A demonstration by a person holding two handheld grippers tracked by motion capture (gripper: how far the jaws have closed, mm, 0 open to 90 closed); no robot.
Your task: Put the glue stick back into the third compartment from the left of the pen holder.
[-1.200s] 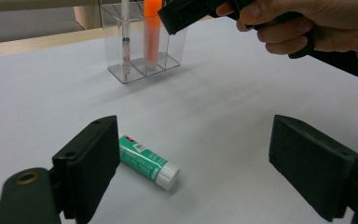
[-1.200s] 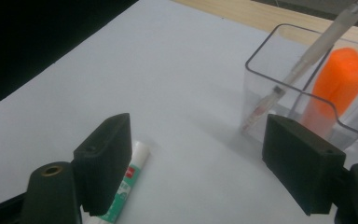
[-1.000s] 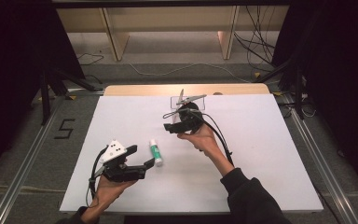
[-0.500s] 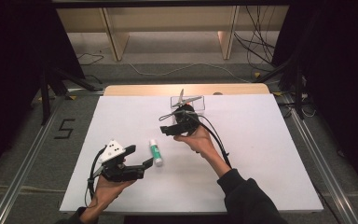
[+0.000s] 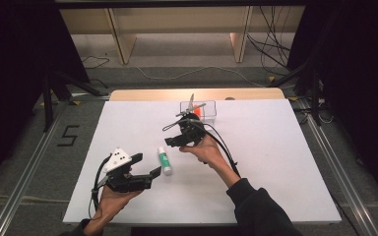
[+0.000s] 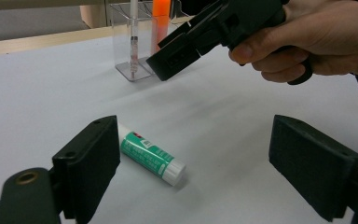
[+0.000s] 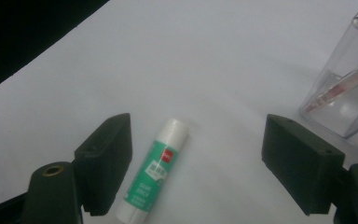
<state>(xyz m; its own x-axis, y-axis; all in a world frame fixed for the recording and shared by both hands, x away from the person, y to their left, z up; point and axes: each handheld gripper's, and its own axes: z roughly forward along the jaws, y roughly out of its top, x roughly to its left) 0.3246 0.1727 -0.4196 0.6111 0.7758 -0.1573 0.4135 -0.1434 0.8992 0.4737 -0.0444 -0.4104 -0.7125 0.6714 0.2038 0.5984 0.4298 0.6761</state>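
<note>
A green and white glue stick (image 5: pixel 165 160) lies flat on the white table, left of centre. My left gripper (image 5: pixel 146 173) hovers just near-left of it, open, and its jaws frame the glue stick (image 6: pixel 151 156) with nothing held (image 6: pixel 191 149). Just beyond the stick, my right gripper (image 5: pixel 174 138) hangs above the table, also open. It looks down on the glue stick (image 7: pixel 154 172), which lies beside its left jaw (image 7: pixel 196 154). From the left gripper view, the right gripper (image 6: pixel 191 44) shows in a hand at the top.
A clear plastic holder (image 5: pixel 199 110) stands at the back centre of the table (image 5: pixel 275 162) with scissors and an orange item in it. The holder (image 6: pixel 133 42) also holds a pen, and its wall (image 7: pixel 345 93) is close at the right. Cables trail from both grippers.
My right gripper has moved away from the holder, left and toward the person, closer to the glue stick. The left gripper has stayed almost still.
</note>
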